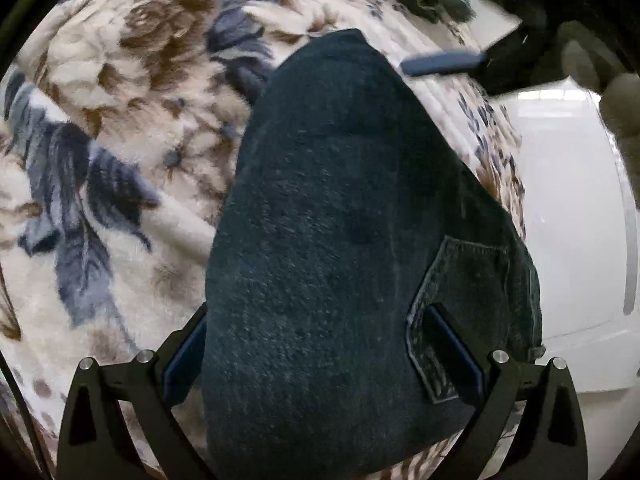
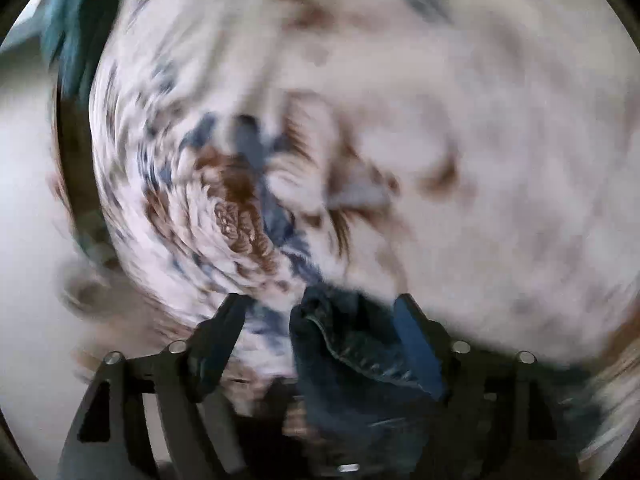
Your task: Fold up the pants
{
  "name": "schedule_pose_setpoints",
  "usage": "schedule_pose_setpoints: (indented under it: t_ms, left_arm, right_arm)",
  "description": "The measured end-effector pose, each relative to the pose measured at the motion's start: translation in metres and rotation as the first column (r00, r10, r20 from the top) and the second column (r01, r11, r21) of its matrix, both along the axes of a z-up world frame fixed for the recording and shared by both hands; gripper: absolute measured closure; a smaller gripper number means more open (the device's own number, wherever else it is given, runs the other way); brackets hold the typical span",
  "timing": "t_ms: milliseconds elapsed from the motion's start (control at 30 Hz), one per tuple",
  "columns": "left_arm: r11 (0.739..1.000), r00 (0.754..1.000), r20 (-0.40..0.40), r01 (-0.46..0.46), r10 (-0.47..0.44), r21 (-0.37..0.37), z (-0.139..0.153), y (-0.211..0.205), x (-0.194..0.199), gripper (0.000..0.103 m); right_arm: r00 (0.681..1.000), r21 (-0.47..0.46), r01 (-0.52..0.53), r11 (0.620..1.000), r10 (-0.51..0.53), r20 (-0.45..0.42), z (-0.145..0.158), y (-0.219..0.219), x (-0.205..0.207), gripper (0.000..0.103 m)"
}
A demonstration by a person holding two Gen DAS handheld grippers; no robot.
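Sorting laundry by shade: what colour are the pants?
Dark blue denim pants, clearest in the left wrist view.

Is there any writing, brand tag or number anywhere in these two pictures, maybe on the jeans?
None can be read.
Dark jeans: the back pocket shows only stitching, no tag or brand.
Floral blanket: pattern only, no words.
Right wrist view: too blurred to tell any text.

left gripper: black frame, blue pads, silver screws | right gripper: same build
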State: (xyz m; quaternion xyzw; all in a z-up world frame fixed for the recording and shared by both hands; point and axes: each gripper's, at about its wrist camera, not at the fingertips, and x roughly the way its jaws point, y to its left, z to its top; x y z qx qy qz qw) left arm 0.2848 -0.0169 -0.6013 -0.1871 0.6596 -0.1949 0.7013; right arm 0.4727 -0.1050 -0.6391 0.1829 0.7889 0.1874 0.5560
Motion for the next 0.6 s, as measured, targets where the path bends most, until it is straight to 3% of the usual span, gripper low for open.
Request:
schedule_pose_setpoints:
  t_ms: [100,200,233,267,300,333,400,433,467,500,533,567,600]
  left_arm:
    - [1.000,0.999,-0.043,0.011,-0.011,-0.012,-0.010,0.001,0.005,0.001]
    - [0.999,0.996,-0.078,0.028,-0.030,-0.020,-0.019,-0.003,0.013,0.001]
    - [0.999,0.996,-0.081,0.038,-0.040,-0.019,-0.021,-0.004,0.015,0.001]
    - [0.999,0.996,-0.075,0.052,-0.053,-0.016,-0.022,-0.006,0.017,0.001]
    - [0.998,0.995,-0.073,0.067,-0.068,-0.011,-0.023,-0.010,0.019,0.001]
    - [0.997,0.995,-0.069,0.077,-0.077,-0.012,-0.023,-0.011,0.021,0.001]
    - [0.998,0.995,-0.074,0.061,-0.064,-0.035,-0.024,-0.008,0.022,0.001]
    - [0.998,0.995,-0.085,0.039,-0.044,-0.052,-0.026,-0.004,0.023,0.001]
    - [0.997,0.994,-0.108,-0.004,-0.005,-0.083,-0.028,0.001,0.023,0.001]
    - [0.993,0.991,-0.129,-0.045,0.031,-0.112,-0.031,0.006,0.024,0.001]
    - [0.987,0.987,-0.150,-0.085,0.064,-0.136,-0.035,0.011,0.026,0.001]
    - [0.979,0.980,-0.169,-0.131,0.105,-0.156,-0.039,0.017,0.028,0.001]
    - [0.969,0.973,-0.180,-0.176,0.145,-0.172,-0.041,0.022,0.029,0.001]
  right_arm:
    - [0.970,-0.075,-0.240,0.968,0.242,0.006,0.001,0.046,0.002,0.023]
    - [0.898,-0.155,-0.440,0.885,0.432,-0.081,-0.031,0.075,-0.010,0.026]
    - [0.872,-0.177,-0.490,0.854,0.481,-0.091,-0.041,0.087,-0.011,0.050]
    - [0.827,-0.206,-0.560,0.802,0.557,-0.082,-0.048,0.100,-0.017,0.063]
    - [0.807,-0.206,-0.586,0.783,0.585,-0.072,-0.051,0.106,-0.021,0.070]
    - [0.808,-0.215,-0.585,0.782,0.586,-0.064,-0.050,0.113,-0.020,0.079]
    - [0.935,-0.128,-0.351,0.928,0.339,-0.106,-0.052,0.090,-0.004,0.087]
    - [0.970,-0.064,-0.190,0.980,0.177,-0.164,-0.058,0.070,0.000,0.087]
    - [0.961,0.023,0.022,0.999,-0.015,-0.278,-0.071,0.045,-0.002,0.087]
    - [0.916,0.080,0.178,0.981,-0.135,-0.377,-0.085,0.026,-0.009,0.087]
    - [0.908,0.099,0.195,0.976,-0.142,-0.393,-0.090,0.018,-0.013,0.086]
    - [0.926,0.089,0.148,0.985,-0.106,-0.363,-0.087,0.016,-0.012,0.082]
    - [0.946,0.077,0.074,0.994,-0.045,-0.320,-0.079,0.018,-0.008,0.067]
